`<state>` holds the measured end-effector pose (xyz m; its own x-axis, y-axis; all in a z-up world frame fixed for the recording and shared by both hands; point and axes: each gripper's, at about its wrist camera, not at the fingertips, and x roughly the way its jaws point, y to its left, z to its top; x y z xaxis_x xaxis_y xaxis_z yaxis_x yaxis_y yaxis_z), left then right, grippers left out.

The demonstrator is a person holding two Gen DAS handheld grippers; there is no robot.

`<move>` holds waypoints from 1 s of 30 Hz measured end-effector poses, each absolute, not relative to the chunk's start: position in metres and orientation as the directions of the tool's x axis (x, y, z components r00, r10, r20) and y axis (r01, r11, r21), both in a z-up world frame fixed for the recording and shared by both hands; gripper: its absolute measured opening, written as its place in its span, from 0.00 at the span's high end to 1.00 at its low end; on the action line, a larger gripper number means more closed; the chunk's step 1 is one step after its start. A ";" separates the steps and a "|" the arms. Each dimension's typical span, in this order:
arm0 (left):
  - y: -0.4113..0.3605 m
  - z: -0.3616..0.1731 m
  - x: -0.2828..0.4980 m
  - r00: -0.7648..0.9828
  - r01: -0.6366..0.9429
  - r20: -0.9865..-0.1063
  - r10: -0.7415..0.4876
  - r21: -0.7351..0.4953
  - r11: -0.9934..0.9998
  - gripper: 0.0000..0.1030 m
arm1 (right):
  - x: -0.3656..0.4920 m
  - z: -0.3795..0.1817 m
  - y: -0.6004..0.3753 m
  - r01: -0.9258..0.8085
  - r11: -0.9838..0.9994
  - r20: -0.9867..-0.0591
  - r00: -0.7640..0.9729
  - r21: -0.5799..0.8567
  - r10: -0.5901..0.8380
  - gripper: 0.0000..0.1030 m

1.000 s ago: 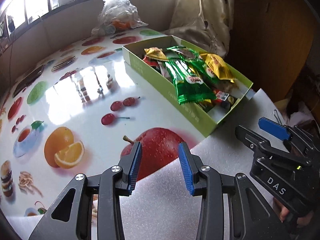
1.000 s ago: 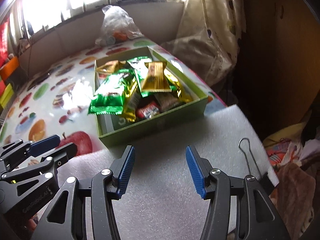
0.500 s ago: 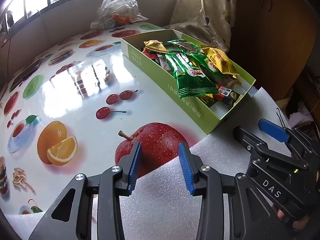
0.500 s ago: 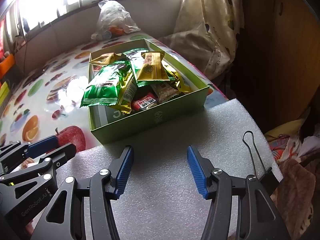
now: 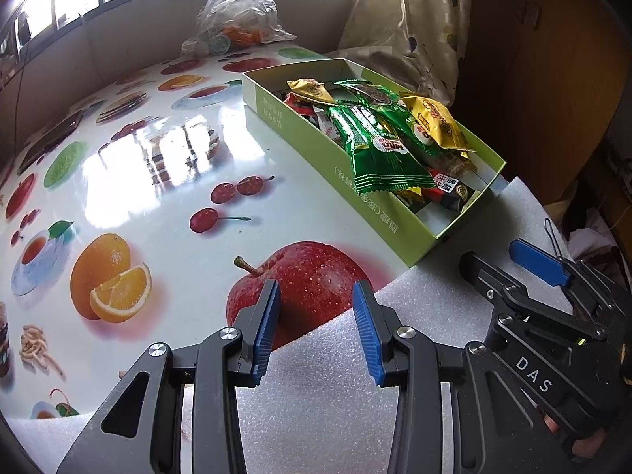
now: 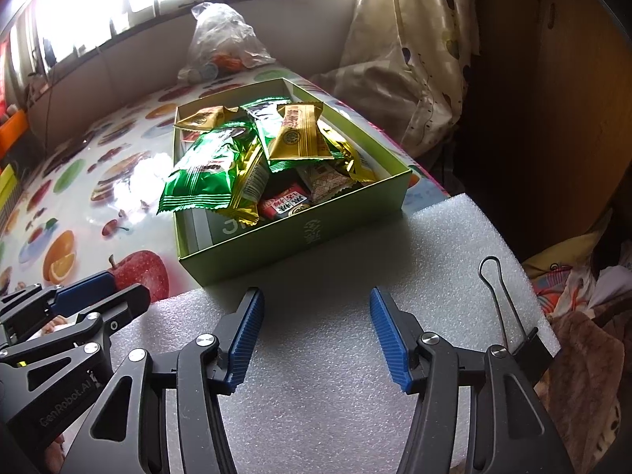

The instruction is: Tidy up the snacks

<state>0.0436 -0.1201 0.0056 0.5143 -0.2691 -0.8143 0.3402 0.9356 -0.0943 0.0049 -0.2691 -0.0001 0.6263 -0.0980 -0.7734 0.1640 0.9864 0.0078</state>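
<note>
A green cardboard box stands on the fruit-print table, heaped with snack packets: green ones, gold ones and a red-black one. My left gripper is open and empty, low over the edge of a white foam sheet, left of the box. My right gripper is open and empty over the foam sheet, just in front of the box's near wall. Each gripper shows in the other's view, the right one and the left one.
A clear plastic bag with small items lies at the table's far edge under the window. A cream curtain and a brown cabinet stand to the right. A black binder clip grips the foam's right edge.
Both grippers have moved a little forward and lower toward the box, which looks larger now. Both stay open and empty.
</note>
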 end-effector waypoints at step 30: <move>-0.120 0.005 0.043 0.519 0.333 -0.813 -0.263 -0.091 0.939 0.62 | 0.005 0.001 -0.271 0.164 0.986 -0.771 0.629 0.008 -0.098 0.45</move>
<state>0.0428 -0.1198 0.0054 0.5190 -0.2628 -0.8134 0.3329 0.9386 -0.0908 0.0047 -0.2711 0.0011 0.6292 -0.0982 -0.7710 0.1642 0.9864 0.0083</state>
